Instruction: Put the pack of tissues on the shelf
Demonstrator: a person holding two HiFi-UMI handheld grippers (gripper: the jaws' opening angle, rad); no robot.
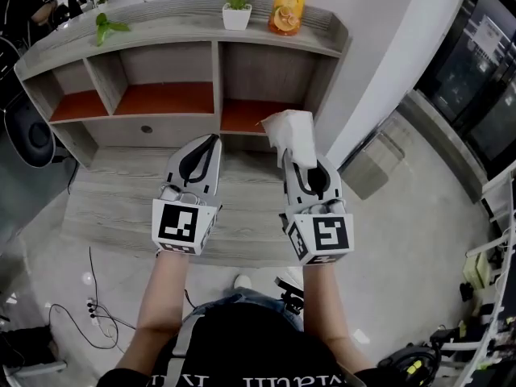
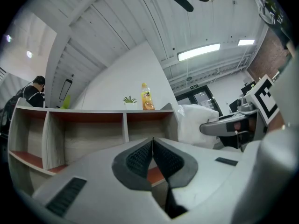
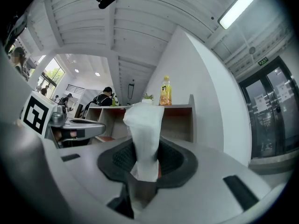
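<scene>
A white pack of tissues (image 1: 293, 136) sticks up from my right gripper (image 1: 309, 170), whose jaws are shut on its lower end; in the right gripper view the pack (image 3: 146, 134) is pinched between the dark pads. My left gripper (image 1: 206, 147) hovers beside it to the left, jaws shut with nothing between them, as the left gripper view (image 2: 153, 146) shows. Both grippers are held in front of a grey wooden shelf (image 1: 216, 80) with orange-red compartment floors; the pack is level with its lower right compartment (image 1: 250, 113).
On the shelf's top stand a small potted plant (image 1: 236, 9), an orange drink bottle (image 1: 289, 6) and a green leafy plant (image 1: 106, 28). A white wall (image 1: 379, 63) runs along the right. Cables and a power strip (image 1: 95, 306) lie on the floor at the left.
</scene>
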